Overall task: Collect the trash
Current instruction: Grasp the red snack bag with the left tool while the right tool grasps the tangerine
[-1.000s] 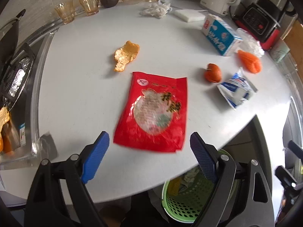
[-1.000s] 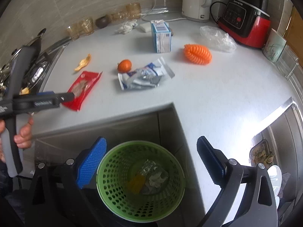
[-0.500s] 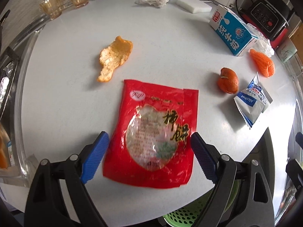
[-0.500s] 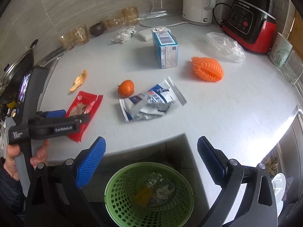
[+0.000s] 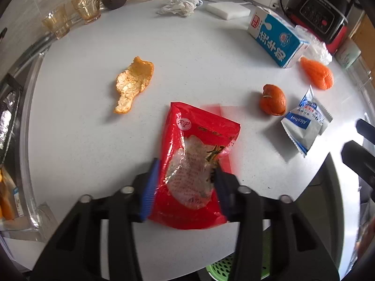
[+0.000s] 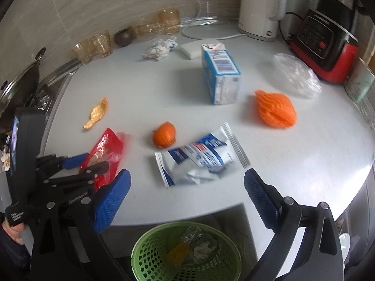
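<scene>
My left gripper (image 5: 185, 187) is shut on a red snack bag (image 5: 196, 154), which crumples between the blue pads at the white counter's front edge; the bag also shows in the right wrist view (image 6: 105, 154). My right gripper (image 6: 185, 194) is open and empty above the green waste basket (image 6: 187, 255), which holds foil and scraps. A blue-and-white wipe packet (image 6: 201, 159) lies just beyond it. An orange peel (image 5: 133, 84), a mandarin (image 5: 273, 99) and an orange net (image 6: 276, 109) lie on the counter.
A milk carton (image 6: 221, 77), crumpled tissue (image 6: 160, 46), white sponge (image 6: 194, 48), plastic bag (image 6: 297, 75), kettle (image 6: 260, 7), red cooker (image 6: 325, 37) and glasses (image 6: 93, 46) stand further back. A stove with a pan (image 6: 21, 82) is at the left.
My left gripper moved forward and closed on the red bag, crumpling it. My right gripper moved forward toward the counter, above the basket, still open.
</scene>
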Demonstrator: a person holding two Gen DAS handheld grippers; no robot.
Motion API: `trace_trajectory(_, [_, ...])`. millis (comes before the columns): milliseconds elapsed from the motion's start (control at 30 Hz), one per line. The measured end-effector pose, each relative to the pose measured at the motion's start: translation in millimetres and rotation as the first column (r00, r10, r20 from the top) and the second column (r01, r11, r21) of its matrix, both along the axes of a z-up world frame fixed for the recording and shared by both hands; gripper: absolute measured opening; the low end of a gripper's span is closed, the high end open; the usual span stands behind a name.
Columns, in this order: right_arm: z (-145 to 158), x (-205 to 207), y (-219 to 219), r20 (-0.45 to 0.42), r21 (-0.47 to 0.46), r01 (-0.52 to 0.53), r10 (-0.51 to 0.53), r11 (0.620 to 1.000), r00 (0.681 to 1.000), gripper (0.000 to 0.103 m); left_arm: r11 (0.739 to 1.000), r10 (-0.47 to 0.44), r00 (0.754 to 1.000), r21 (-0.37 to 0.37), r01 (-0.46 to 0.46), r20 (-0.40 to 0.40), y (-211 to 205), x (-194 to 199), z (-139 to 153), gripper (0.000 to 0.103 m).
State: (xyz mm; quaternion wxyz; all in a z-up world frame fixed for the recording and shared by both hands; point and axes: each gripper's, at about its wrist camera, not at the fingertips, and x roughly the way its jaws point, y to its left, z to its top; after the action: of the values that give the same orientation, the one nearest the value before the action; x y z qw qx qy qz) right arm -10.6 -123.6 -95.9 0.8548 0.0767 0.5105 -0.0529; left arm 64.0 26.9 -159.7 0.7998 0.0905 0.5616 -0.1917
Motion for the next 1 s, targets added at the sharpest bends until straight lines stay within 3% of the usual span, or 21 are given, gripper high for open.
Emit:
trace_trajectory(167, [-2, 28, 13, 0.008, -0.009, -0.059, 0.059, 0.998, 0.998, 0.096, 0.999, -0.004, 1.000, -0.036, 0.004, -0.017, 10, -3, 1, 0.027])
trace_trajectory(333, [-17, 61, 26, -0.023, -0.010, -0.096, 0.096, 0.995, 0.995, 0.084, 0.998, 0.005, 1.000, -0.069, -0.006, -0.018, 23, -6, 8, 0.026])
trace_trajectory(633, [-51, 88, 29, -0.126, -0.021, -0.039, 0.037, 0.999, 0.991, 0.058, 0.996, 0.025, 1.000, -0.089, -0.025, 0.001, 44, -9, 18, 0.026])
trace_trajectory(733, [-57, 90, 30, -0.140, -0.024, -0.035, 0.031, 0.999, 0.990, 0.045, 0.995, 0.025, 1.000, -0.093, -0.026, -0.006, 51, -9, 18, 0.026])
trace_trajectory(800, [-58, 91, 31, -0.142, -0.023, -0.034, 0.030, 0.999, 0.989, 0.031, 0.995, 0.027, 1.000, -0.091, -0.028, -0.011, 54, -9, 17, 0.026])
trace_trajectory(1000, [-56, 93, 34, -0.122, -0.012, -0.033, 0.031, 0.999, 0.992, 0.025, 0.996, 0.024, 1.000, -0.082, -0.023, 0.006, 60, -12, 20, 0.026])
